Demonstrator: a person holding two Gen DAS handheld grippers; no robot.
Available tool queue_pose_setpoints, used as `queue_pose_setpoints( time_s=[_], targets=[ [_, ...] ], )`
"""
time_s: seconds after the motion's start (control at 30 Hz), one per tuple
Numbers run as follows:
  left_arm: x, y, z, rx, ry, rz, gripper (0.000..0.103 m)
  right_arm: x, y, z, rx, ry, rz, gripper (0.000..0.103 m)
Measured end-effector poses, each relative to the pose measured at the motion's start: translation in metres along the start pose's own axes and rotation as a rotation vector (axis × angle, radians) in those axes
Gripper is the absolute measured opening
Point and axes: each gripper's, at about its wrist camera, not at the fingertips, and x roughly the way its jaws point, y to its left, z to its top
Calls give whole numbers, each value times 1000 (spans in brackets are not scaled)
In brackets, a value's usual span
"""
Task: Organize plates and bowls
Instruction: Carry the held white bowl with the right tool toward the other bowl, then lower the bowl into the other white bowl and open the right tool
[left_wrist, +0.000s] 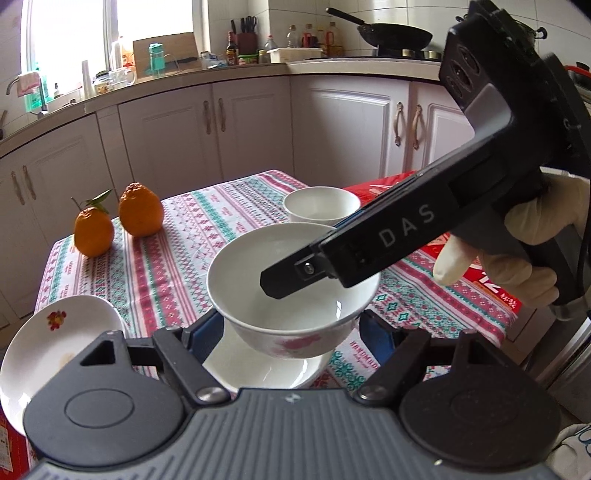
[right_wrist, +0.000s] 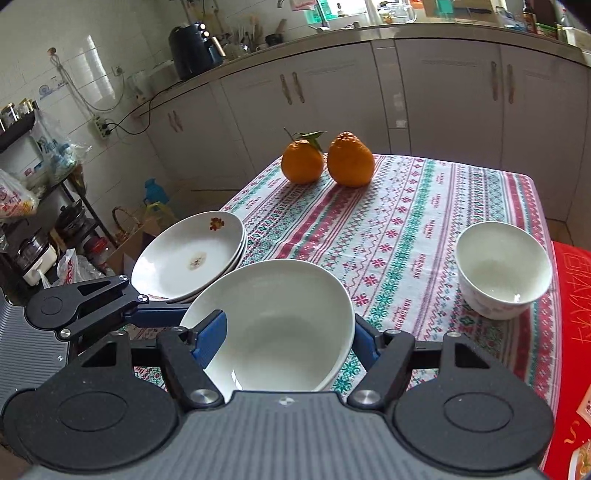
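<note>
A white bowl (left_wrist: 273, 295) with a pink flower pattern hangs above a white plate (left_wrist: 258, 369) on the patterned tablecloth. My right gripper (right_wrist: 288, 339) is shut on this bowl (right_wrist: 273, 317), one blue finger inside the rim and one outside. In the left wrist view the right gripper (left_wrist: 291, 273) reaches in from the right. My left gripper (left_wrist: 291, 332) is open, its blue fingers on either side of the bowl's base. A stack of flowered plates (right_wrist: 192, 254) sits at the table's left edge. A smaller white bowl (right_wrist: 502, 269) stands to the right.
Two oranges (right_wrist: 325, 158) sit at the far side of the table (right_wrist: 424, 206). A red box (right_wrist: 576, 314) lies at the right edge. White kitchen cabinets (left_wrist: 258, 122) stand beyond the table. Clutter and bags (right_wrist: 44, 221) fill the floor to the left.
</note>
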Motion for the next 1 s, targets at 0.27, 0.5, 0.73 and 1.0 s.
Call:
queue_pose_setpoints(
  time_s=[0.27,0.5,0.73,1.0],
  targets=[
    [6,10,-6,-28,32,28,80,23,4,5,-15,29,23,76],
    [12,16,-11,-44,58,26,80,35,5,3,-18,53,27,76],
    [17,18,-13,-47,74,16,80,39,4,0,-22,68,22,76],
    [19,20,-14,-52,87,12,80,43,5,-1,-33,76,17,76]
  ],
)
